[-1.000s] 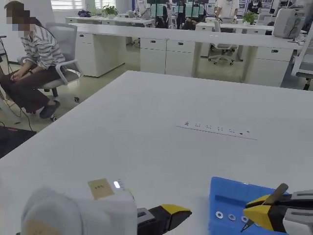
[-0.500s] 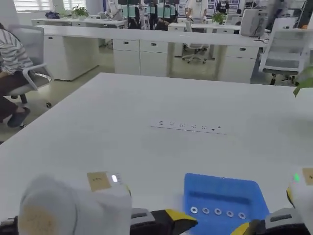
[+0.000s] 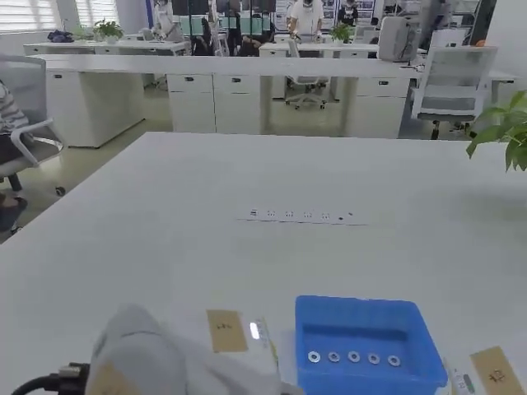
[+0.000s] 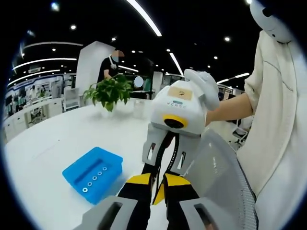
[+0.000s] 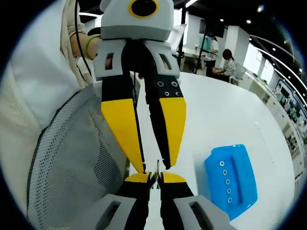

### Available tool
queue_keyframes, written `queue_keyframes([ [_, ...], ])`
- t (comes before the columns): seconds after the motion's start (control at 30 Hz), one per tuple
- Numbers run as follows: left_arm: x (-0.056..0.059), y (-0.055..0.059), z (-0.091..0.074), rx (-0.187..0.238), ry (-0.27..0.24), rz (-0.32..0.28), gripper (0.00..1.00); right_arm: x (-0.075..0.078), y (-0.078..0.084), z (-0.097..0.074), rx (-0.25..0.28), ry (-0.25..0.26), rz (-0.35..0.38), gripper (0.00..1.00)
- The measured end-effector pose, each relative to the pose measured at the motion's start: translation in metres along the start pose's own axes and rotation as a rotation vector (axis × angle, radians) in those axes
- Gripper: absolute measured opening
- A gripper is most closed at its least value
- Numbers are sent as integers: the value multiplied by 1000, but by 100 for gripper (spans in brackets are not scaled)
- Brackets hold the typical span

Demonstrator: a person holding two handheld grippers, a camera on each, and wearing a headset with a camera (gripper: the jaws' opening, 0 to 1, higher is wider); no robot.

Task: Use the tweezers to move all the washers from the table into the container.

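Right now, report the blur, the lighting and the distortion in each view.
Head view: evenly lit, table and tray sharp, washers plain, near foreground blurred. Left gripper view: fisheye bends the edges, ceiling dark with bright lamps, tray small but clear. Right gripper view: strong fisheye bulge, the left gripper looms large and sharp, tray curved at the side.

Table lies open beyond the container, bar a socket strip; a mesh chair back flanks its edge.
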State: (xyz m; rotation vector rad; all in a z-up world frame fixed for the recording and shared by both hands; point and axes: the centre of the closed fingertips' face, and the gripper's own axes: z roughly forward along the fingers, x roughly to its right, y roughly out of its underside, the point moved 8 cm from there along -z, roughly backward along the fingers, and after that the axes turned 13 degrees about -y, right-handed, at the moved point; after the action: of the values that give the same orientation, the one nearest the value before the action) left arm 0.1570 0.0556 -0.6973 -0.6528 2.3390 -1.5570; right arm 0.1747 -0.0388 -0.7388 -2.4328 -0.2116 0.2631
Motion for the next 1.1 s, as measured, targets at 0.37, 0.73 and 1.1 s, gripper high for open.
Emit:
queue_keyframes([
  [0.37, 0, 4, 6, -43, 30, 69, 0, -2, 12, 1, -25, -1, 5, 4],
  [0.73, -10, 28, 10, -162, 40, 142, 0, -1, 30, 6, -38, 32, 16, 4],
  [1.1, -18, 51, 21, -278, 65, 229, 0, 7, 46, 23, -44, 69, 17, 5],
])
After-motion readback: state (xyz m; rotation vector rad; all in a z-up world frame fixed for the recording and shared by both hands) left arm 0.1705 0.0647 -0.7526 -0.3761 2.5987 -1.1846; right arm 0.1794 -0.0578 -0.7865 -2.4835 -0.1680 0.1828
